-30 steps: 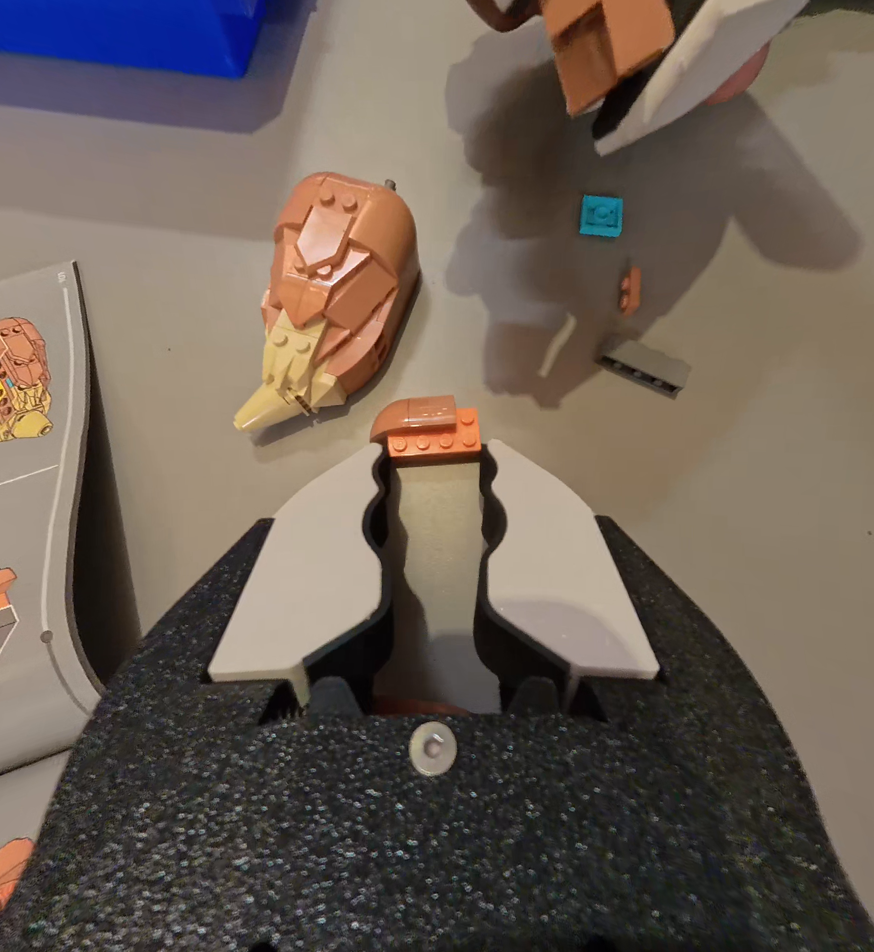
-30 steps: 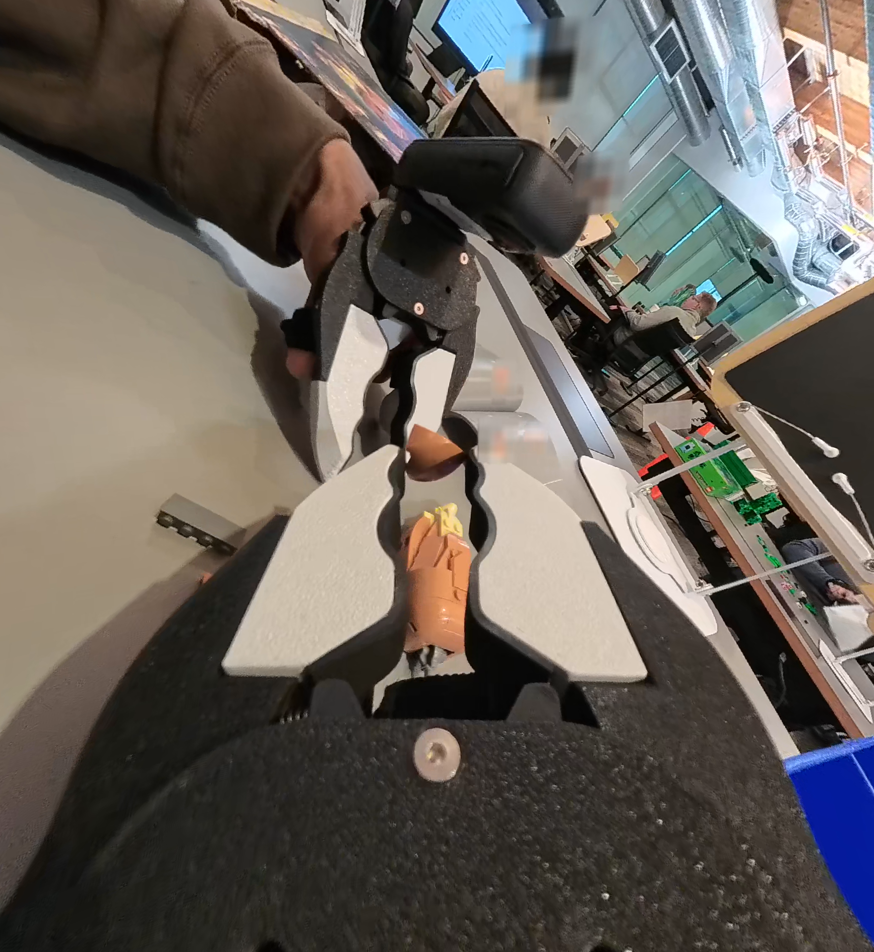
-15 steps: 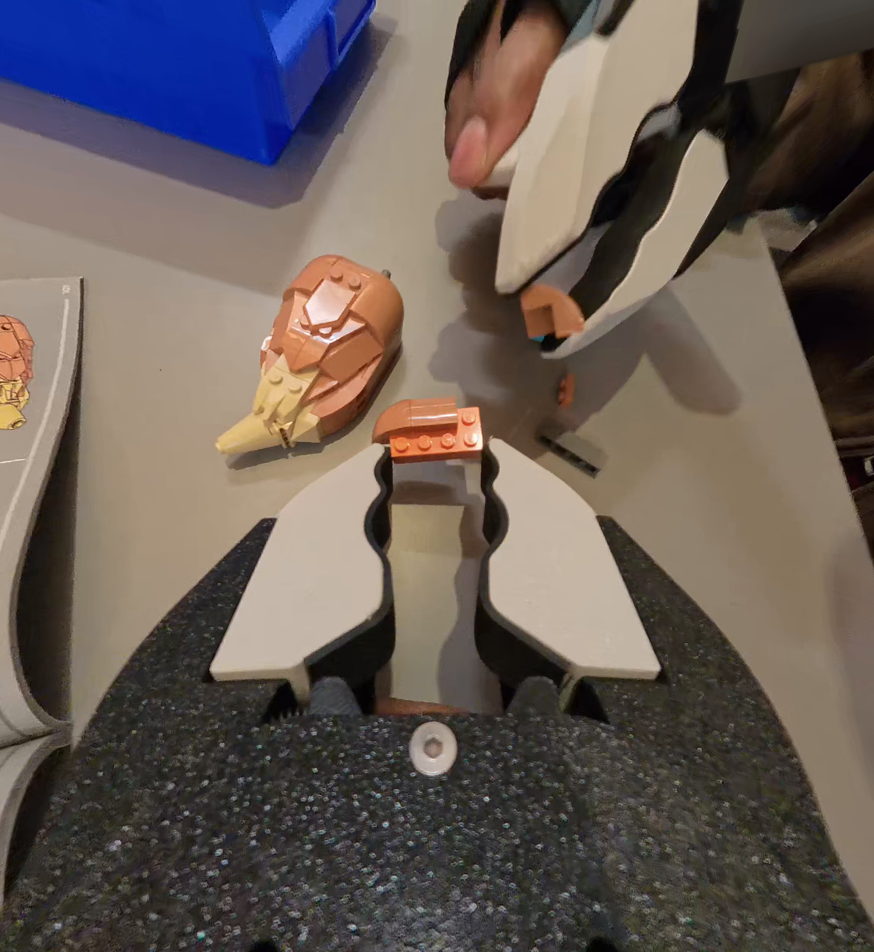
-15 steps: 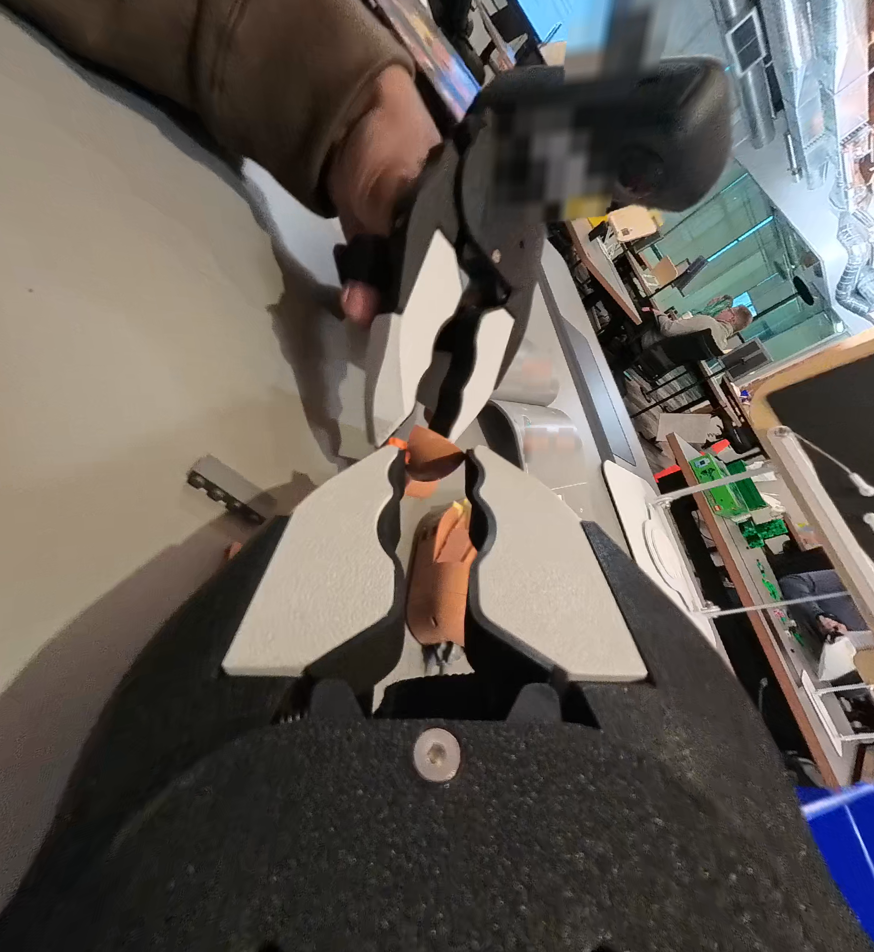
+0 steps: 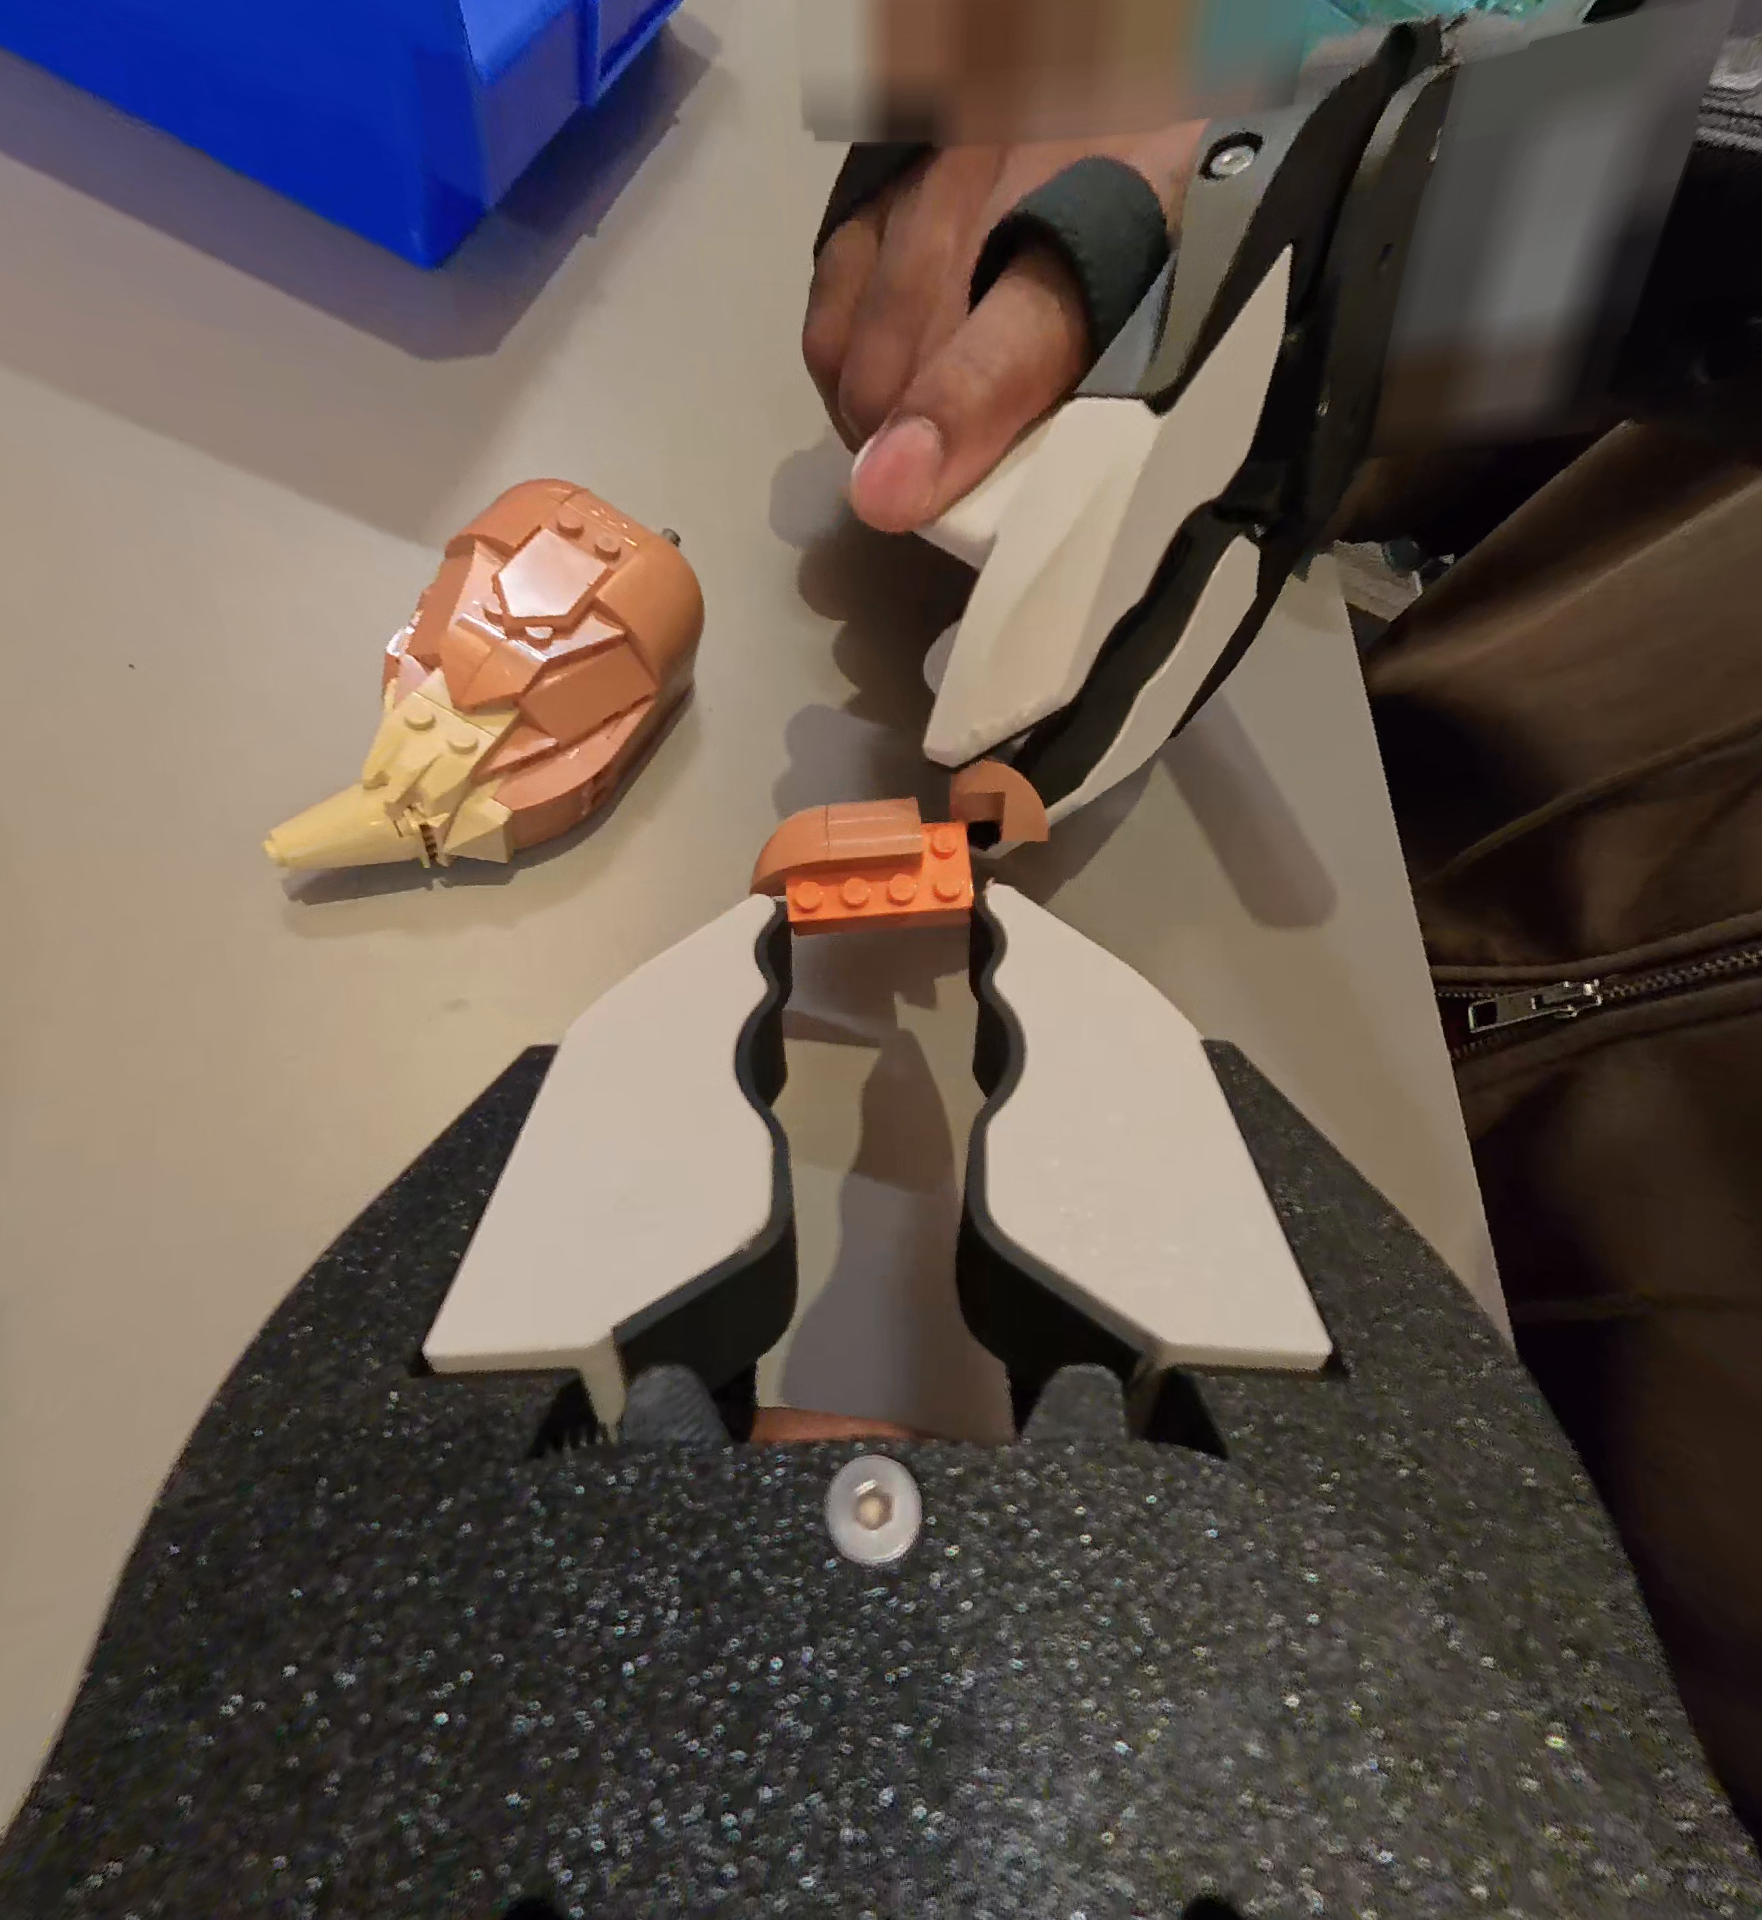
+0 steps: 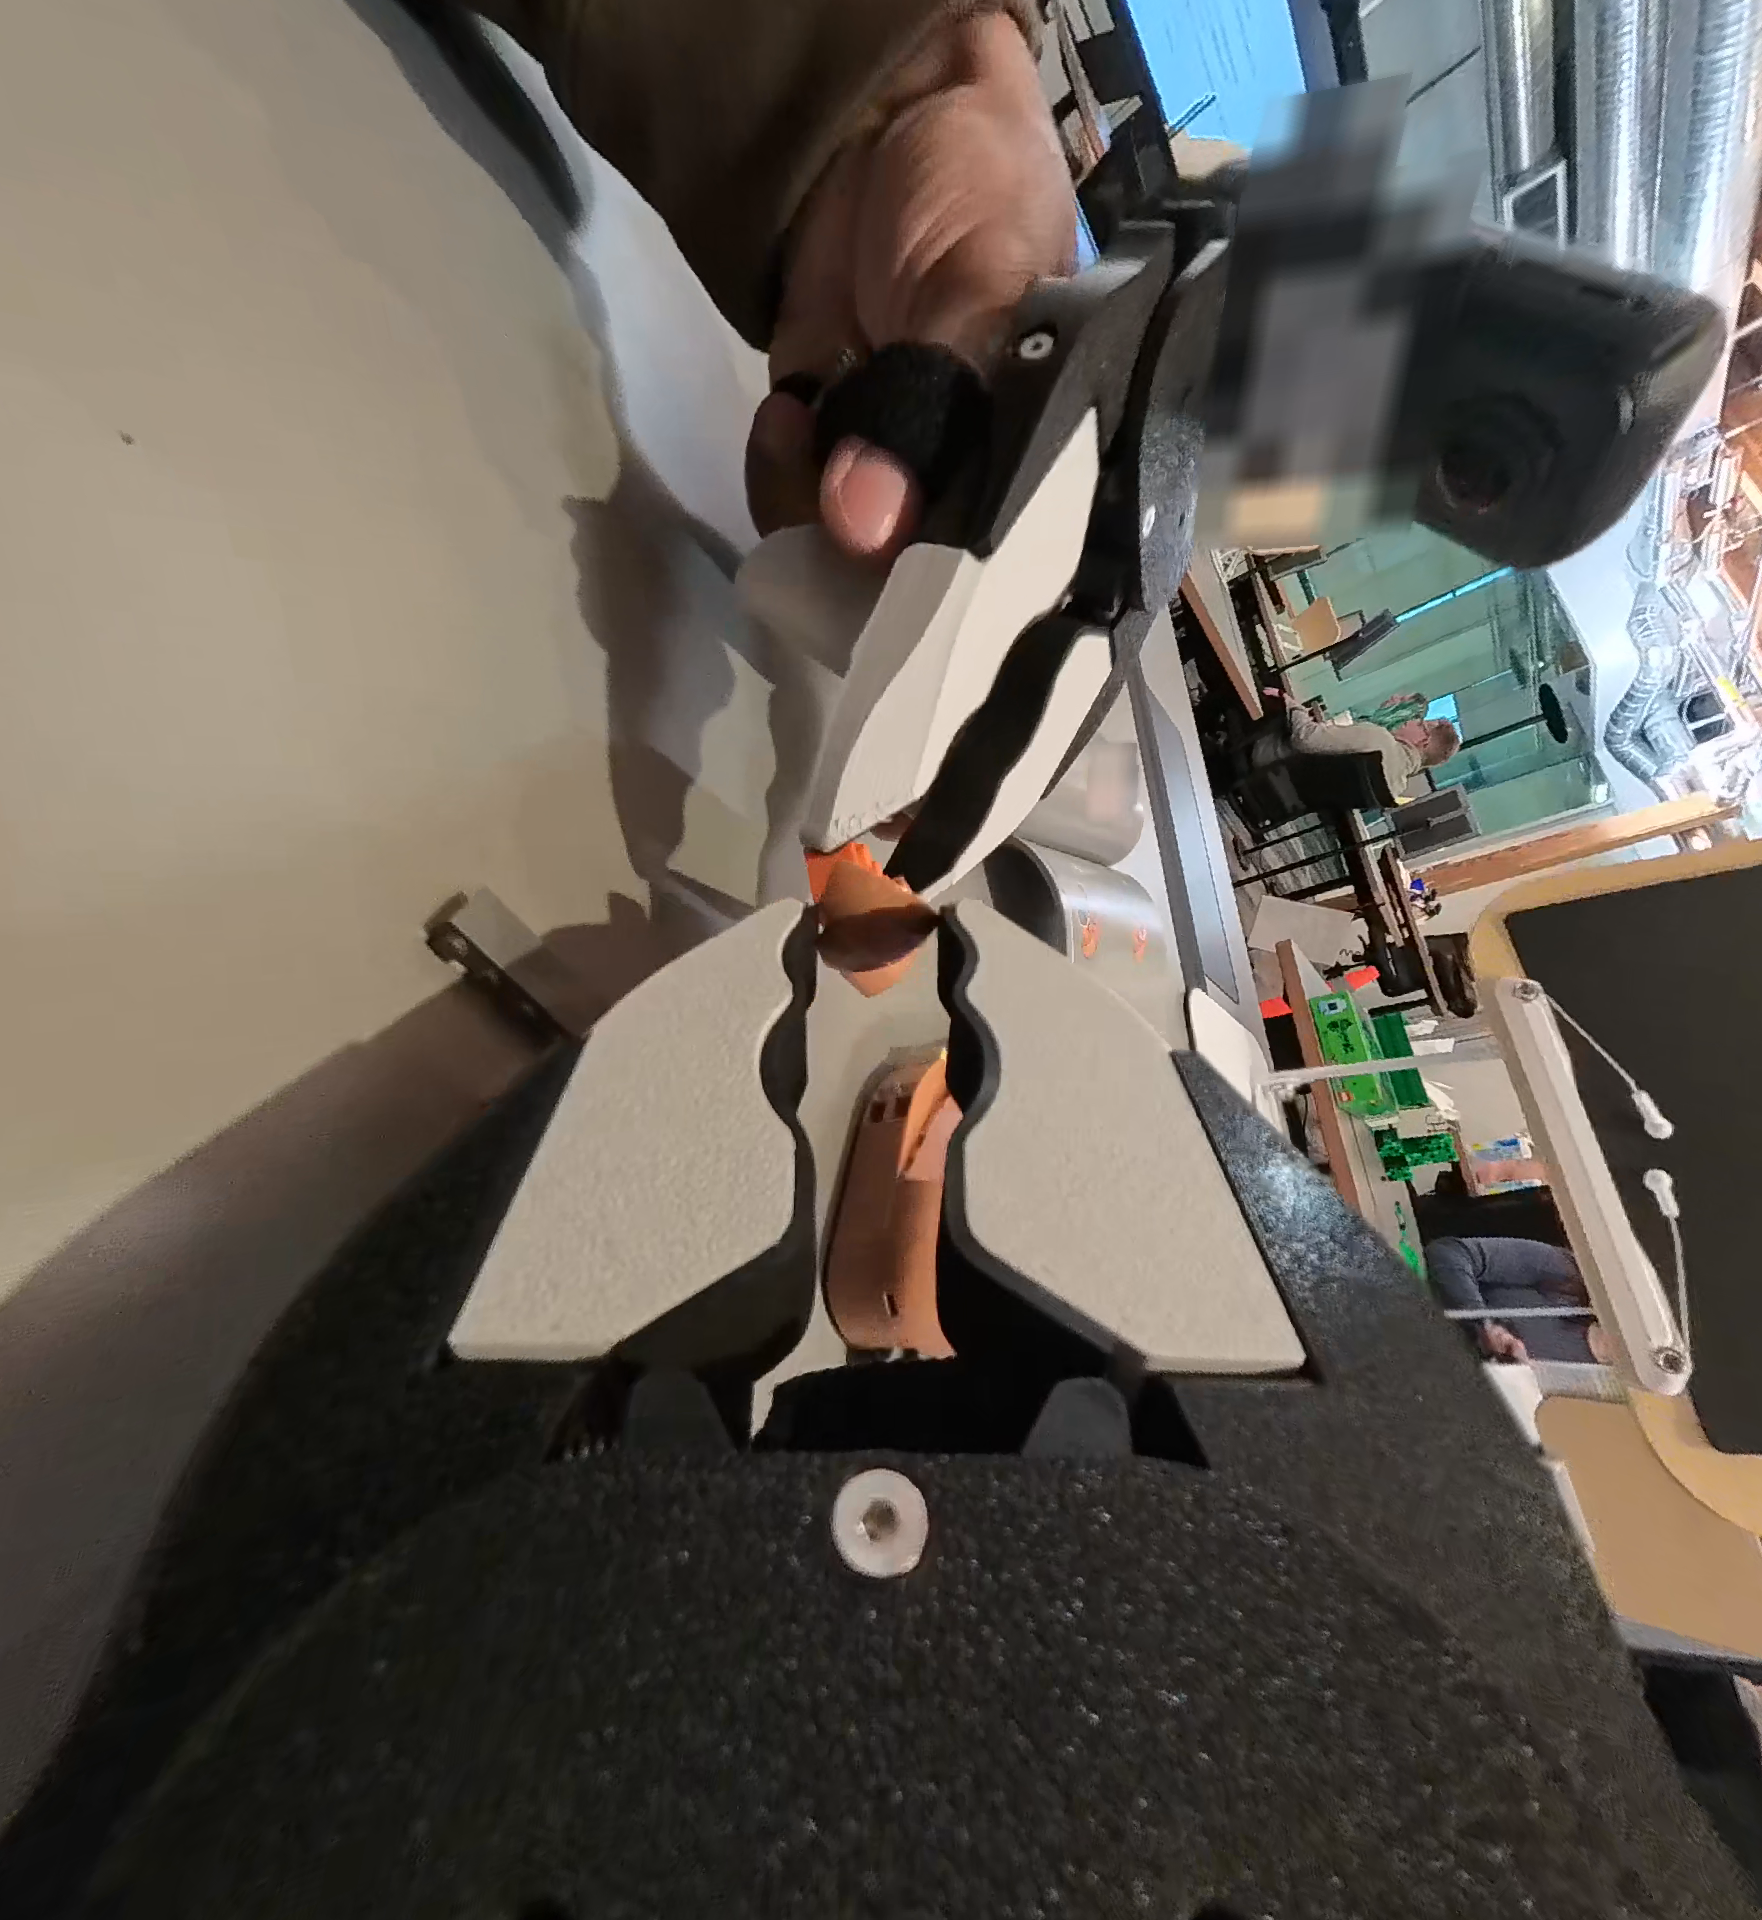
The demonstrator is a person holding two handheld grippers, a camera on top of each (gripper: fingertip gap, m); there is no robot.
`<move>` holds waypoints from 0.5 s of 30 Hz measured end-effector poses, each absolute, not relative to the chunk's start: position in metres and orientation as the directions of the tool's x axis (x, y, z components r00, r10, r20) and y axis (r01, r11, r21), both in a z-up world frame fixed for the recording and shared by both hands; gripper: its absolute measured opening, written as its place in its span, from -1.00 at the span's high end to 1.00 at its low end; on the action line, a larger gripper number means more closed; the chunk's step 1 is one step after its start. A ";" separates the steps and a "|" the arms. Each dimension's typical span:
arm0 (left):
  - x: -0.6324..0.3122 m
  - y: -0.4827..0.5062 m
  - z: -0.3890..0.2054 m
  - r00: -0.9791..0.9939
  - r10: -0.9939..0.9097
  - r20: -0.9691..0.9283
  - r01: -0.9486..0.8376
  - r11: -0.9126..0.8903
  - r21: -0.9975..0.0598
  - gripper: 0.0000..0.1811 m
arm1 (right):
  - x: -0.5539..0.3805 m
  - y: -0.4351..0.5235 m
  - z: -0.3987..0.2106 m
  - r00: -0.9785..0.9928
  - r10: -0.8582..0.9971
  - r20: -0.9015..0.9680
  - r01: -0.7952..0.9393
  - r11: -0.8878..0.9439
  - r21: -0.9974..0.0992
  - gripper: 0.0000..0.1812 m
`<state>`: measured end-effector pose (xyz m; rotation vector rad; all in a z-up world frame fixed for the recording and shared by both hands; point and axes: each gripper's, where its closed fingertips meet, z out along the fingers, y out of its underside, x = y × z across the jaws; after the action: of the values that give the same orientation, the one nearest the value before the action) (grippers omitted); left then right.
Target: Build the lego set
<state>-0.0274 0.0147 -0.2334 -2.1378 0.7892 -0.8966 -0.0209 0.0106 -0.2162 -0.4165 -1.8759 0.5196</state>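
Left wrist view: left gripper (image 5: 879, 914) clamping orange plate subassembly (image 5: 872, 871); right gripper (image 5: 1002, 795) holding brown curved slope (image 5: 996, 814) beside it. Mating step; next needs stud alignment, press.

Right gripper (image 6: 877, 920) pinching brown curved brick (image 6: 872, 928), left gripper (image 6: 903, 836) touching it

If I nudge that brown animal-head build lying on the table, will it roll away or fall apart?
The head build lies on a flattish side on the table, so it would probably slide, not roll. Its back is rounded, so a hard shove might rock it. The tan snout is many small bricks and juts out; that part seems likeliest to snap off.
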 end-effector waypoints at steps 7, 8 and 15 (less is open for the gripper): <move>-0.023 0.008 -0.235 0.525 -0.746 0.410 -0.262 -0.599 -0.756 0.64 | -0.019 0.001 -0.219 -0.362 0.463 0.809 0.004 0.869 -0.495 0.76; -0.022 0.007 -0.235 0.519 -0.748 0.415 -0.263 -0.601 -0.755 0.64 | -0.019 0.000 -0.220 -0.370 0.457 0.809 0.000 0.871 -0.492 0.76; -0.019 0.002 -0.237 0.483 -0.759 0.437 -0.270 -0.604 -0.750 0.64 | -0.017 -0.003 -0.221 -0.381 0.439 0.813 -0.012 0.878 -0.479 0.76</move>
<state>-0.0190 0.0023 -0.2373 -2.1233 0.8451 -1.0435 -0.0172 -0.0031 -0.2214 -0.3156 -1.9121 0.4964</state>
